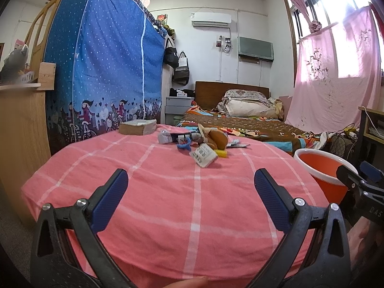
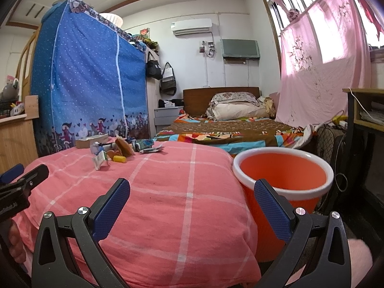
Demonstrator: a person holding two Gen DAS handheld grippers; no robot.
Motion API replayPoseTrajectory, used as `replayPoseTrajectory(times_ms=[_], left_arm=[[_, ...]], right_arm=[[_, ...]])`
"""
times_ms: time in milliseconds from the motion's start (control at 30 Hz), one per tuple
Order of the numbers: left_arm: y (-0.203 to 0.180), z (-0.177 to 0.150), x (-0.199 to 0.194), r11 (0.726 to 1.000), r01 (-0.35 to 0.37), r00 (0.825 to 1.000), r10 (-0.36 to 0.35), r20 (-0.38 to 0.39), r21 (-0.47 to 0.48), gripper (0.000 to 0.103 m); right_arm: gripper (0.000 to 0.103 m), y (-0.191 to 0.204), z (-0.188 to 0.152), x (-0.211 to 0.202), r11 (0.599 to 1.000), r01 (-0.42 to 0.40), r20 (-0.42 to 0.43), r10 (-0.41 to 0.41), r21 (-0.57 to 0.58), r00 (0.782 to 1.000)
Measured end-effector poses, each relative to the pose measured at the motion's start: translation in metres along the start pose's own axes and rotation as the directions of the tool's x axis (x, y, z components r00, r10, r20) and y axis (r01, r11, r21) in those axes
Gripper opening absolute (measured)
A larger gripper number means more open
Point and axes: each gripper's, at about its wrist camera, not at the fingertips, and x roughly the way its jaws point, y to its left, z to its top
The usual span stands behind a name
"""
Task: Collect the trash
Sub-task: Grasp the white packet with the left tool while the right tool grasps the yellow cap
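A pink checked cloth [image 1: 168, 192] covers the counter, the trash pile [image 1: 204, 144] heaped at its far side and the orange bucket [image 2: 283, 175] just beside it for drop-offs, while left gripper [image 1: 191, 199] and right gripper [image 2: 192, 204] hover wide open, empty.

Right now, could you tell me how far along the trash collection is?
Nothing looks done: the orange bucket beside the pink-covered surface shows no trash inside. Nothing is in hand either; the left gripper and right gripper are both open and empty. Everything is left: the trash pile, including a white wrapper and a small yellow piece, lies untouched.
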Motion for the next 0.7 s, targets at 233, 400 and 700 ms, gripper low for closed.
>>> replayPoseTrajectory(times_ms=[233,400,700], left_arm=[[0.000,0.025,0.017,1.000,-0.005,0.999,0.004,0.045,0.009,0.103],[-0.001,0.044,0.029,1.000,-0.001,0.995,-0.002,0.098,0.026,0.103],[0.000,0.067,0.056,0.999,-0.013,0.983,0.006,0.184,0.039,0.103]], right_arm=[[0.103,0.008,0.033,0.012,0.996,-0.025,0.069,0.031,-0.087,0.997],[0.103,0.010,0.055,0.031,0.993,-0.055,0.117,0.067,-0.101,0.991],[0.103,0.009,0.081,0.075,0.985,-0.119,0.182,0.142,-0.127,0.973]])
